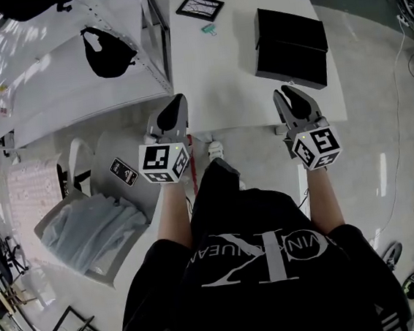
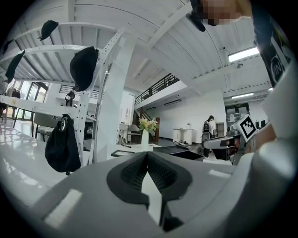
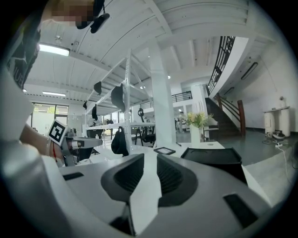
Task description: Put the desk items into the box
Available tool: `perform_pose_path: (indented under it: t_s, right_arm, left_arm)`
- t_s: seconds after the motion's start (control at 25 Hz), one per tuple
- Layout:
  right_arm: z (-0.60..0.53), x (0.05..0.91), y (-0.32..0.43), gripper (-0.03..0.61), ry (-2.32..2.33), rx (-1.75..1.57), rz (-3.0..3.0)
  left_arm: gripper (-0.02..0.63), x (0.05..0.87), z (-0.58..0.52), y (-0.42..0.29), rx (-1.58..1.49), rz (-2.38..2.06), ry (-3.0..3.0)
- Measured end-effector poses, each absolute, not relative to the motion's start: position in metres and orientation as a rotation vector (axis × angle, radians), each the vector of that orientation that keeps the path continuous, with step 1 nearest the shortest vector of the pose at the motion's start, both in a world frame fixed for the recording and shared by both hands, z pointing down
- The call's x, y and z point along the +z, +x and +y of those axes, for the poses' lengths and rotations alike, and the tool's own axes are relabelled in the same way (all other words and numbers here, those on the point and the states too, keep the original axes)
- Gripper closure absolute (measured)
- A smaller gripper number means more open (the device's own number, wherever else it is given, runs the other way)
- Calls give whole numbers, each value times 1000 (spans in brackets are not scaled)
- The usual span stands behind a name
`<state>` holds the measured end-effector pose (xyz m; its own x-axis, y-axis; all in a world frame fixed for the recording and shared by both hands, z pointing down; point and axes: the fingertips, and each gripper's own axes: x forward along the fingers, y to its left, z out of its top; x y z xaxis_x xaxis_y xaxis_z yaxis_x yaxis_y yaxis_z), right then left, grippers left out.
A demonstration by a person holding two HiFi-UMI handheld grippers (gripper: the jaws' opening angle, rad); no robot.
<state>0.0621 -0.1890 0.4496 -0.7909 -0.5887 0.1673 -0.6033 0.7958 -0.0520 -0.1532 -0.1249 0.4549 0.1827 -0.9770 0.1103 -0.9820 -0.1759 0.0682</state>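
A black box (image 1: 292, 62) and its black lid (image 1: 289, 27) lie on the right part of the white desk (image 1: 227, 78). A framed picture (image 1: 200, 7) and a green binder clip (image 1: 209, 29) lie further back. My left gripper (image 1: 178, 98) hovers at the desk's near edge, shut and holding nothing. My right gripper (image 1: 285, 90) hovers just in front of the box, its jaws slightly open and empty. In the left gripper view the left gripper (image 2: 147, 153) points at the picture (image 2: 122, 152) and box (image 2: 179, 152). The right gripper (image 3: 150, 157) faces the box (image 3: 212, 155) and picture (image 3: 165, 150).
A white vase of flowers (image 2: 145, 135) stands at the desk's far end. A white shelf rack with black bags (image 1: 110, 50) borders the desk on the left. A chair piled with pale cloth (image 1: 89, 232) stands at my left. A person (image 2: 206, 128) stands far off.
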Motion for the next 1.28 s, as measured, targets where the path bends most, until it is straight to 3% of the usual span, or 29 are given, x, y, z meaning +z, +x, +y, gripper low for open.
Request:
perform_pose_path:
  t_s: [0.76,1.28]
  right_arm:
    - [-280,451,3,528,962,182,-2792]
    - [-325,458,-77,528,880,181,-2783]
  left_arm:
    - [603,461,-236,-193,101,-1812,2382]
    - [603,474,-300,-222,135,-1706,2436]
